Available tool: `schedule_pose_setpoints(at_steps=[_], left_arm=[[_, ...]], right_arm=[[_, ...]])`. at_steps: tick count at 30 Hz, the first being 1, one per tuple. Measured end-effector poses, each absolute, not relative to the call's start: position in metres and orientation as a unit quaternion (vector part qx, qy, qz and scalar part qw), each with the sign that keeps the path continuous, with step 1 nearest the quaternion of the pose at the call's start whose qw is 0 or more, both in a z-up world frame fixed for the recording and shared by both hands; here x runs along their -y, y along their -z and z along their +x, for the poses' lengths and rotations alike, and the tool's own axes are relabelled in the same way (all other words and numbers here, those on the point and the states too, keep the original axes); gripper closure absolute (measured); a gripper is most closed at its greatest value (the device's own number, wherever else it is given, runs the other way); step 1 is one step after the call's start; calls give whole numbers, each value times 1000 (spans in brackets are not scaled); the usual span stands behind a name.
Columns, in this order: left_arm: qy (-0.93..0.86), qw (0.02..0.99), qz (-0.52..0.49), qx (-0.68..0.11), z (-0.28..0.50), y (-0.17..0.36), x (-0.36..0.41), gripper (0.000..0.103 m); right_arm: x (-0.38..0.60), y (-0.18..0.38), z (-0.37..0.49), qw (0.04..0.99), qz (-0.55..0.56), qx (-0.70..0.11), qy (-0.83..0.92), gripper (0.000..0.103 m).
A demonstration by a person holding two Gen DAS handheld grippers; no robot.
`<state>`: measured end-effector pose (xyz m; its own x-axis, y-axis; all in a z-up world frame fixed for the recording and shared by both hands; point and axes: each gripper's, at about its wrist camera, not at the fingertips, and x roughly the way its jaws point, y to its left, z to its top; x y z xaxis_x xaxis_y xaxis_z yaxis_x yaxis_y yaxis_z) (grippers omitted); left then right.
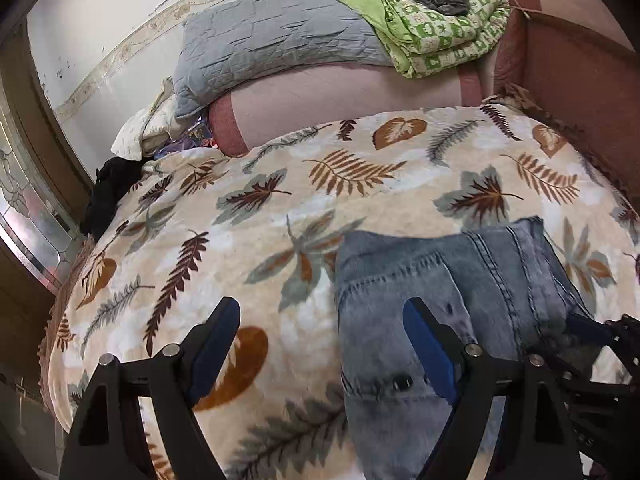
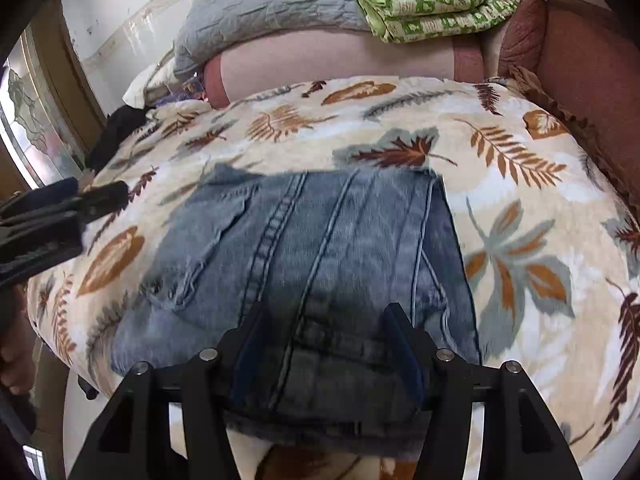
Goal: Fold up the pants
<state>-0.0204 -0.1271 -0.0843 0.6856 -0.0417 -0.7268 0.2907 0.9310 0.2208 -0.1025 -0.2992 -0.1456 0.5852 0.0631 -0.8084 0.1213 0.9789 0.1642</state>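
Left wrist view: left gripper (image 1: pixel 322 344) spread wide and empty above leaf-print blanket (image 1: pixel 248 216), one blue-padded finger over bare blanket, the other over folded blue jeans (image 1: pixel 440 280) at 5 o'clock. Right gripper (image 1: pixel 608 344) edging in at 4 o'clock. Grey quilted pillow (image 1: pixel 276 40) and green patterned quilt (image 1: pixel 440 36) stacked at 12 o'clock, black garment (image 1: pixel 108 192) at 9 o'clock.

Right wrist view: right gripper (image 2: pixel 324 340) parted, hanging over the jeans (image 2: pixel 320 248), pads not seen pressing the denim. Jeans folded into a compact rectangle at centre on the blanket (image 2: pixel 520 208). Left gripper (image 2: pixel 68 208) at 9 o'clock, blurred. Pillow (image 2: pixel 272 8) and quilt (image 2: pixel 432 4) at 12 o'clock.
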Motion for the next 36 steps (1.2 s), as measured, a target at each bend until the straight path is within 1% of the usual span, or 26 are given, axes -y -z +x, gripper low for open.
schedule_pose_setpoints(at_steps=[7,25,28,30,34,35,36], left_arm=[[94,895,157,-407,-34,100,123,18],[92,875,164,-446,-23,141,126,18],[97,858,163,-476,-18,156,124,18],[100,856,153,-484,-17,157,120,18],[96,862,148,-476,-14,144,106,18],[96,864,140,-474,-12,140,99,18],[97,865,130,-474,-8,136,91,18]], right_arm=[[295,156,-108,874,97,-475,29,38],[288,165,-109,880,72,-468,35,36],[287,166,-109,882,68,-466,34,35],[289,163,-110,882,71,-465,28,35],[306,149,-118,885,105,-453,-6,35],[313,143,-122,890,111,-442,-7,33],[323,136,-127,896,116,-429,-2,27]])
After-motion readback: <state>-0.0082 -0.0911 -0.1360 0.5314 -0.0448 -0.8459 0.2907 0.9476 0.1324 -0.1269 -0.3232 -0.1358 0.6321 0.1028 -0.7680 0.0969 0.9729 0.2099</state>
